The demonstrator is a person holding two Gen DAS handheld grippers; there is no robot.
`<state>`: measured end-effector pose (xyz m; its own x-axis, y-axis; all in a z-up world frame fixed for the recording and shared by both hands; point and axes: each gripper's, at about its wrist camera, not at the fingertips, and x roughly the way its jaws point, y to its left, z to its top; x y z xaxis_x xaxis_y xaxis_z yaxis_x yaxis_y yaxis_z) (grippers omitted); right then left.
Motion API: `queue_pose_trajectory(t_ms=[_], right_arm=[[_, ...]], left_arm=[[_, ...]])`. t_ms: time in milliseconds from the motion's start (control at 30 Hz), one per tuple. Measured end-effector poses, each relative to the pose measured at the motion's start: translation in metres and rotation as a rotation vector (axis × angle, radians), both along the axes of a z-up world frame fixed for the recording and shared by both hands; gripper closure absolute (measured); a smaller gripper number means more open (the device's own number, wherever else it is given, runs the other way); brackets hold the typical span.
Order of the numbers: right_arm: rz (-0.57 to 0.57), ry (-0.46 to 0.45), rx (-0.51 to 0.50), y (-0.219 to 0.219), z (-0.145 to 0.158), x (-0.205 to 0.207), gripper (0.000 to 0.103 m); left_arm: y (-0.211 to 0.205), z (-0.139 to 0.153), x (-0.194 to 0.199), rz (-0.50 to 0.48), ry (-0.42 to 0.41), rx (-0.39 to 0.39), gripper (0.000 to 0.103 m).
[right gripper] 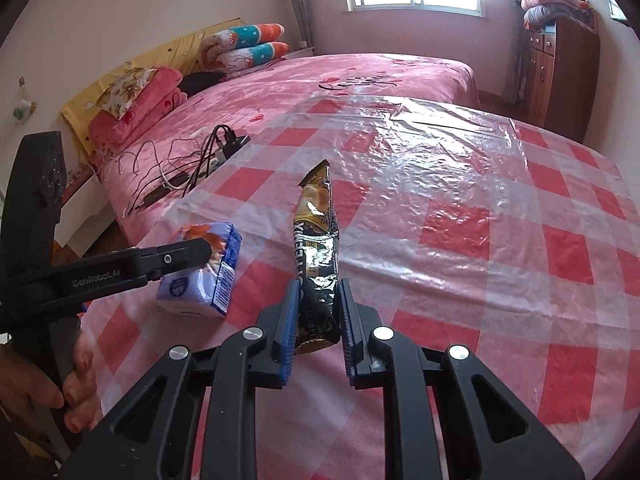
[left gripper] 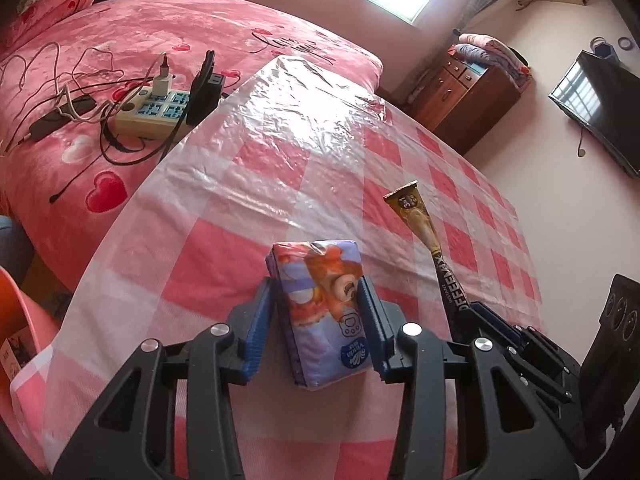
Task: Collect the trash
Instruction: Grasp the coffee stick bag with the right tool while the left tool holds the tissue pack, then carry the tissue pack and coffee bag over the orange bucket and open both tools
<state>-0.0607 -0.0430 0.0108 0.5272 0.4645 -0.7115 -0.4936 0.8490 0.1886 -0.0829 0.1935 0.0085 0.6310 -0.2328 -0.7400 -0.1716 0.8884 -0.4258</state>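
Nearest the left wrist camera, the left gripper (left gripper: 316, 304) has its blue-padded jaws pressed against both long sides of a small tissue pack (left gripper: 320, 304), purple and orange with a cartoon print. The pack is clamped between the pads, its far end sticking out past the fingertips, above a table (left gripper: 280, 168) covered in a pink-and-white checked cloth under clear plastic sheeting. The right wrist view shows the same pack (right gripper: 206, 264) from the side, with the left gripper (right gripper: 200, 252) reaching in from the left edge and a person's hand (right gripper: 60, 384) wrapped around its handle.

Just to the right, the right gripper (right gripper: 318, 300) is closed tight on the lower part of a crumpled black-and-gold coffee-mix sachet (right gripper: 320, 240), which stands up and leans away from the camera. From the left view the sachet (left gripper: 420, 220) rises as a thin strip beside the tissue pack, with the right gripper (left gripper: 472, 312) seen only partly at its base.

Ahead of both grippers the tabletop is bare plastic-covered cloth. Beyond its left edge lies a bed with a pink heart-print cover (left gripper: 100, 60), where a power strip (left gripper: 156, 114) sits with chargers plugged in and a tangle of cables (left gripper: 80, 92) around it. Pillows (right gripper: 248, 44) are stacked at the head of the bed. A dark wooden cabinet (left gripper: 464, 100) with folded blankets on top stands past the table's far corner, and a flat television (left gripper: 596, 104) hangs on the wall to the right.
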Motion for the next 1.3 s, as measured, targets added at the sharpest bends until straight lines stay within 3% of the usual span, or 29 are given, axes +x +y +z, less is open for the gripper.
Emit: queue_pose_trajectory(t_ms=[267, 400, 600, 700, 1000, 1300], right_arm=[[-0.010, 0.014, 0.002, -0.014, 0.001, -0.023, 0.082], [-0.012, 0.014, 0.000, -0.020, 0.002, -0.033, 0.082], [-0.016, 0.013, 0.000, -0.025, 0.003, -0.044, 0.083], [-0.017, 0.014, 0.002, -0.027, 0.003, -0.049, 0.083], [0.005, 0.037, 0.021, -0.024, 0.008, -0.058, 0.082], [0.079, 0.015, 0.010, 0.005, 0.026, -0.070, 0.083]], left_arm=[[-0.014, 0.000, -0.019, -0.087, -0.008, 0.027, 0.058], [-0.025, -0.002, -0.021, -0.123, -0.003, 0.066, 0.040], [-0.053, -0.004, -0.021, -0.154, -0.029, 0.248, 0.038], [-0.059, -0.004, -0.020, -0.142, -0.032, 0.305, 0.046], [-0.049, 0.000, -0.032, -0.116, -0.036, 0.274, 0.048], [-0.014, 0.017, -0.055, -0.029, -0.065, 0.262, 0.048]])
